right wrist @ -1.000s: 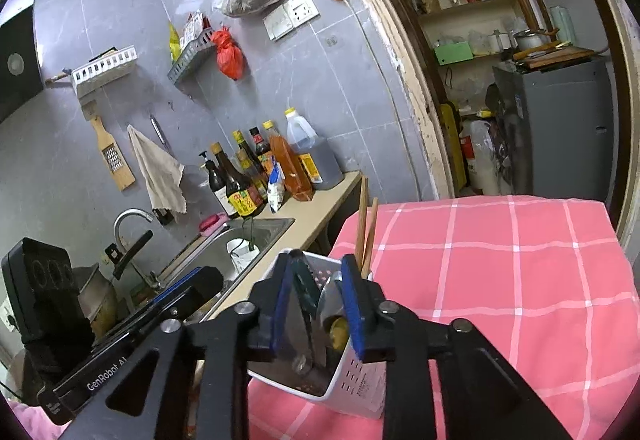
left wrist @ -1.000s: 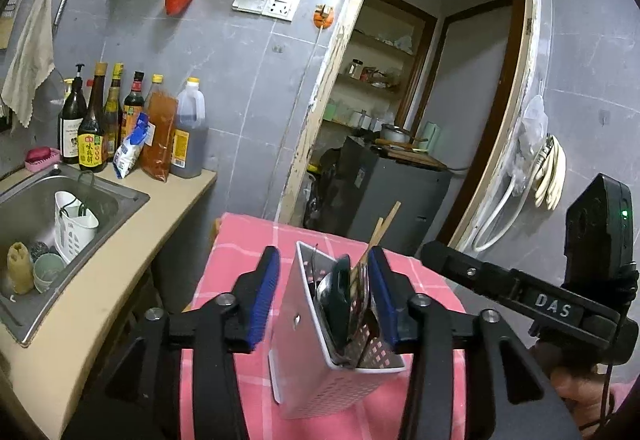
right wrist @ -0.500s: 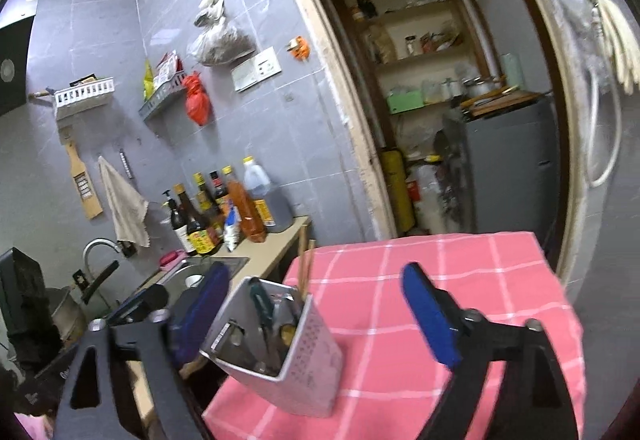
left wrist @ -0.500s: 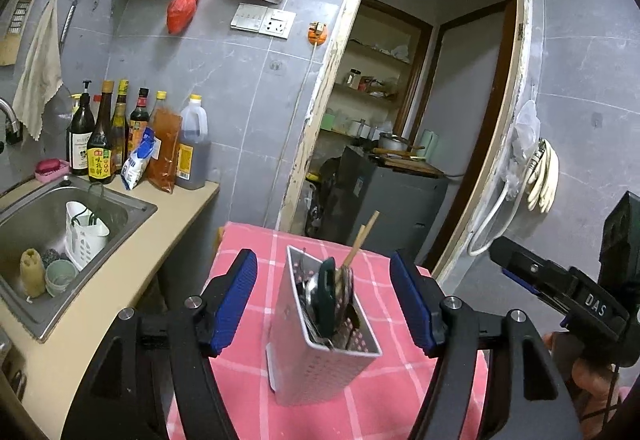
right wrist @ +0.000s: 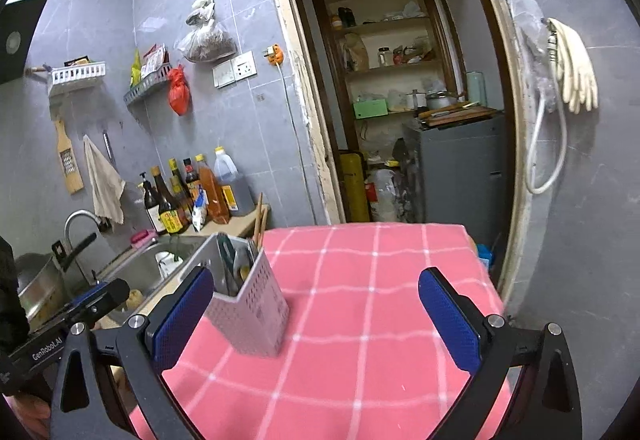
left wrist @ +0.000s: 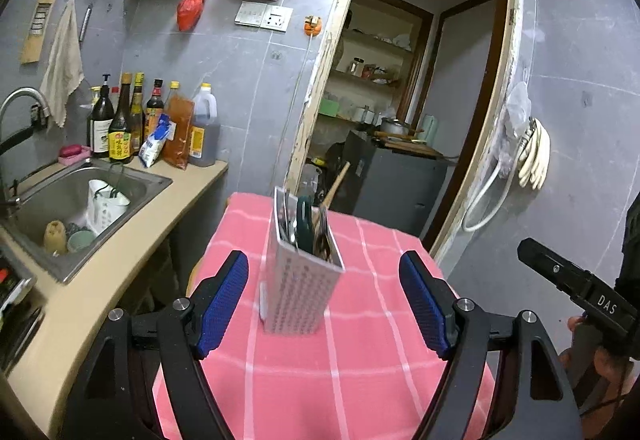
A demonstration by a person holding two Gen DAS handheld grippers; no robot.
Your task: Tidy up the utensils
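Observation:
A white perforated utensil holder stands upright on the pink checked tablecloth. It carries spoons, a dark-green-handled utensil and wooden chopsticks. My left gripper is drawn back from the holder, its jaws opening, its blue pads apart on either side and touching nothing. In the right wrist view the holder sits at the table's left side. My right gripper has its jaws opening wide; the left pad is just in front of the holder, and nothing is held.
A counter with a steel sink and several sauce bottles runs along the left. A doorway behind the table leads to a storeroom with a grey cabinet. Gloves and a hose hang on the right wall.
Both grippers opened and let go of the holder and its utensils, then pulled back from it. The holder now stands free on the cloth, farther from both cameras.

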